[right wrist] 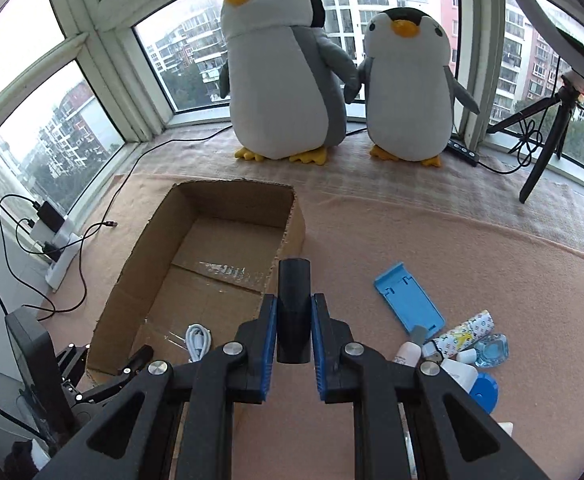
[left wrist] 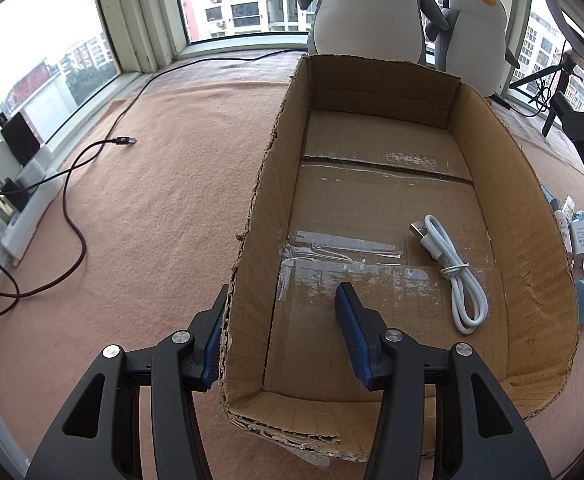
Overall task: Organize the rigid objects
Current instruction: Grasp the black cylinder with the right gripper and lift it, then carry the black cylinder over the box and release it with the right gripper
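The left claw point(left wrist: 280, 316) is showing as a black plastic frame, with two broad arms running up from the bottom edge and each one pierced by a long slot-shaped cutout. Each arm is carrying round silver screw heads at its pivots, two a side. The fingers are ending in dark blue ribbed pads point(left wrist: 348, 316), set on the inner faces and tapering toward the tips. The right claw point(right wrist: 294, 300) is looking like the same build: black slotted arms, silver screws at the joints, and blue ribbed pads point(right wrist: 267, 344) lining the inner faces of its black fingers.
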The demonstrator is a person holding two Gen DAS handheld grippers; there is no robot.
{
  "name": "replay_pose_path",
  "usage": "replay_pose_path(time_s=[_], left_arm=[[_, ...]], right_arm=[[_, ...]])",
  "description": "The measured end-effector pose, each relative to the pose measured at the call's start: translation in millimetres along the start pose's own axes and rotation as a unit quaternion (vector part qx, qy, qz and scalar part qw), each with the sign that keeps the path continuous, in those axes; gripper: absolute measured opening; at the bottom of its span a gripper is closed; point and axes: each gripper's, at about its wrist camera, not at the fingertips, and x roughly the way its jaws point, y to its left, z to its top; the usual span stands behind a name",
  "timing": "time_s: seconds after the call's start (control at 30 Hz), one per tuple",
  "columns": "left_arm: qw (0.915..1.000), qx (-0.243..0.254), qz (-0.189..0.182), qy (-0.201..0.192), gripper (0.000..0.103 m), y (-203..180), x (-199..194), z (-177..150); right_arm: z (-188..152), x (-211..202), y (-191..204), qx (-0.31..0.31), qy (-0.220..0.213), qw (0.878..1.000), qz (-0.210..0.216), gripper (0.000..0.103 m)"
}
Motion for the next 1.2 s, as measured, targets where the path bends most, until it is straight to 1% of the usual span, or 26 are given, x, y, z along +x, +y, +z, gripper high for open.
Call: replay_pose_path(time_s=[0.13, 0.4, 0.8, 0.83, 0.87, 0.9, 0.93, 0.97, 1.0, 1.2], left_arm=[[1.0000, 0.001, 0.000, 0.000, 0.050, 0, 0, 0], [1.0000, 0.000, 0.001, 0.000, 0.050, 0, 0, 0], [1.0000, 0.000, 0.002, -0.001, 0.050, 0, 0, 0], [1.0000, -0.001, 0.002, -0.001, 0.050, 0, 0, 0], [1.0000, 0.000, 0.002, -0.001, 0.050, 0, 0, 0], [1.0000, 0.000, 0.002, -0.001, 0.050, 0, 0, 0], [1.0000, 0.000, 0.003, -0.001, 0.050, 0, 0, 0], [1.0000, 0.000, 0.003, -0.001, 0.050, 0, 0, 0], [1.0000, 0.000, 0.003, -0.001, 0.050, 0, -1, 0], [1.0000, 0.000, 0.004, -0.001, 0.050, 0, -1, 0]], right_arm=[[3, 15, 23, -0.020, 0.009, 1.000, 0.008, 0.015], [2, 37, 46, -0.038, 0.023, 0.999, 0.011, 0.015], [4, 44, 55, -0.047, 0.025, 0.998, 0.019, 0.015], [4, 44, 56, -0.049, 0.023, 0.998, 0.020, 0.018], [4, 43, 56, -0.052, 0.022, 0.998, 0.020, 0.024], [4, 41, 57, -0.054, 0.018, 0.998, 0.020, 0.044], [4, 38, 57, -0.056, 0.010, 0.998, 0.018, 0.061], [4, 35, 58, -0.058, 0.002, 0.998, 0.013, 0.065], [4, 33, 58, -0.060, -0.001, 0.998, 0.010, 0.066], [5, 29, 52, -0.050, 0.000, 0.999, 0.008, 0.066]])
